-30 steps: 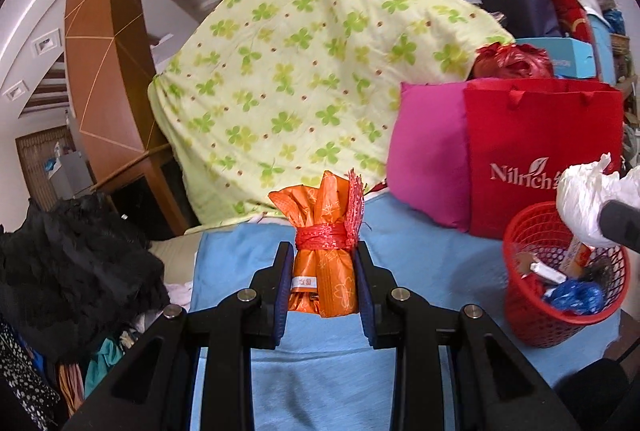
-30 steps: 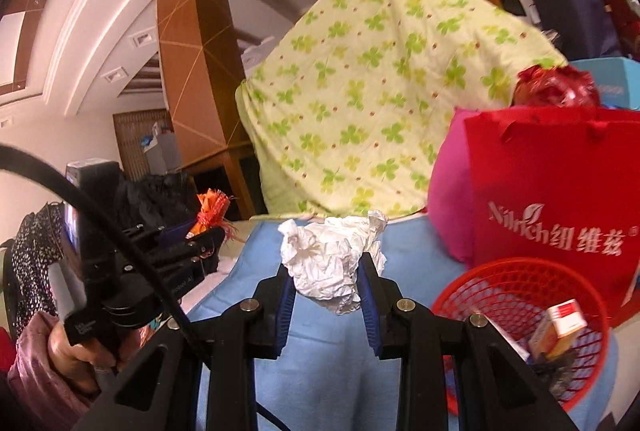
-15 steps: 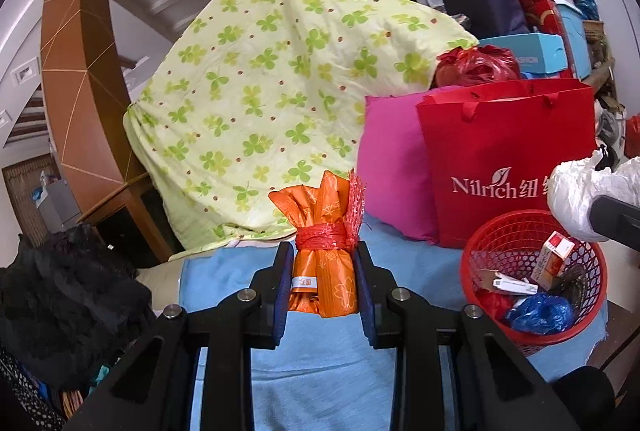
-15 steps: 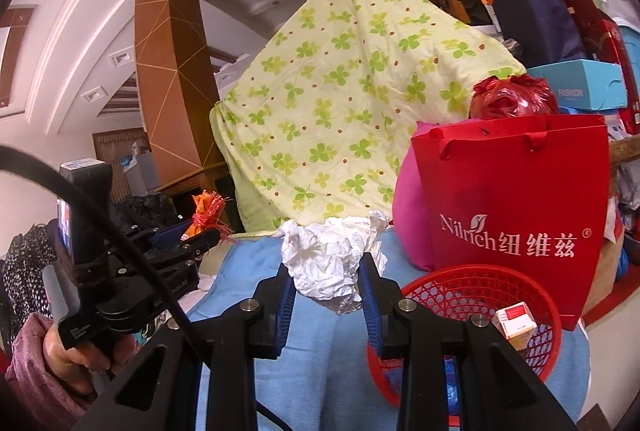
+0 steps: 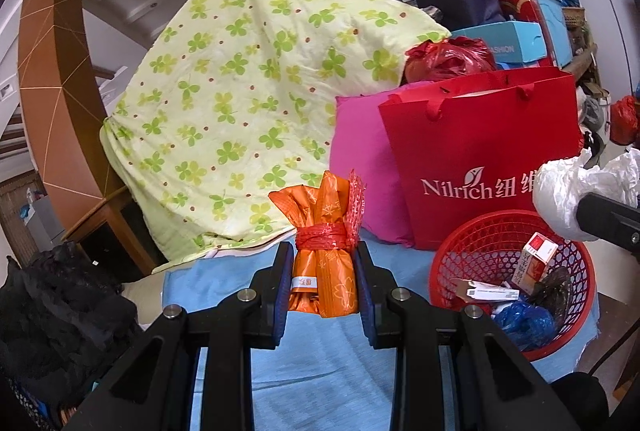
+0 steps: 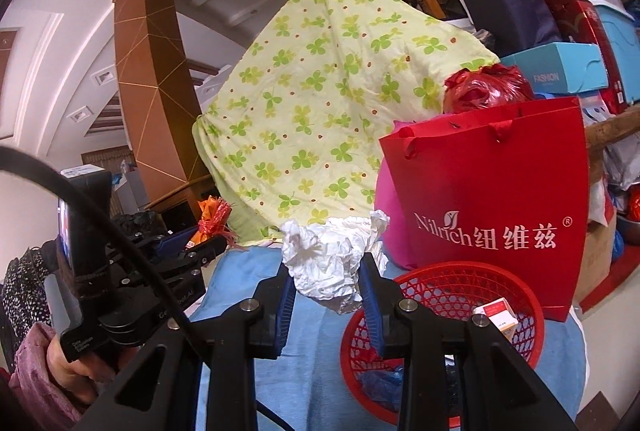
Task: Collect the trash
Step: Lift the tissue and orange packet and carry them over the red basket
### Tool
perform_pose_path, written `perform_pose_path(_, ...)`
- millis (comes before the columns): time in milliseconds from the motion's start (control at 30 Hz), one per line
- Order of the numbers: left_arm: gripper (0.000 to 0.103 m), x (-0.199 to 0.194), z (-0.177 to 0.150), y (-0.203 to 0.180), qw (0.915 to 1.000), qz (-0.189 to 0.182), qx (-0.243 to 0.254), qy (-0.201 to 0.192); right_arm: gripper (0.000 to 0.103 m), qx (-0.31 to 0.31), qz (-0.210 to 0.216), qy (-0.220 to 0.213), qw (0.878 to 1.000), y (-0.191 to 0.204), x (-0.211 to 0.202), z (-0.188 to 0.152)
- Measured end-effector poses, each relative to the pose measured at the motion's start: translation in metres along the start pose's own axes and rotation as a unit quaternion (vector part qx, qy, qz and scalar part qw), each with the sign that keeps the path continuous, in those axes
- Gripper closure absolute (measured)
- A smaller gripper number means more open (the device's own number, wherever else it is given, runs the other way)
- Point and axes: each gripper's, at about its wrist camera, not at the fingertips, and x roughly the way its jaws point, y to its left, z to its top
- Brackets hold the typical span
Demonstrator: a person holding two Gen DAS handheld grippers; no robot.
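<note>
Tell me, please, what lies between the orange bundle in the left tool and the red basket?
In the left wrist view, only bare blue cloth lies between the orange bundle and the red basket; behind that stretch stand a pink cushion and a red bag.

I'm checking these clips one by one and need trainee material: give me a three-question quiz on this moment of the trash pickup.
1. Multiple choice: what does the left gripper hold? A) a white tissue B) an orange wrapper bundle C) a blue bag
2. True or false: the red basket already has trash in it.
3. Fill in: the right gripper is shut on a crumpled white ____.

Key:
1. B, the orange bundle, tied with red netting.
2. True: a small carton and a blue bag lie inside.
3. Tissue.
</note>
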Motion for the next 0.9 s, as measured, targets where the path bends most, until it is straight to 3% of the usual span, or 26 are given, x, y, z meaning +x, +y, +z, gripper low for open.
perform_pose_path(900,0.071,0.013,0.014,-0.045,0.9988,-0.038,0.029,0.004,0.069,0.032,-0.017,-0.004,0.999,-0.035,-0.006,0.003)
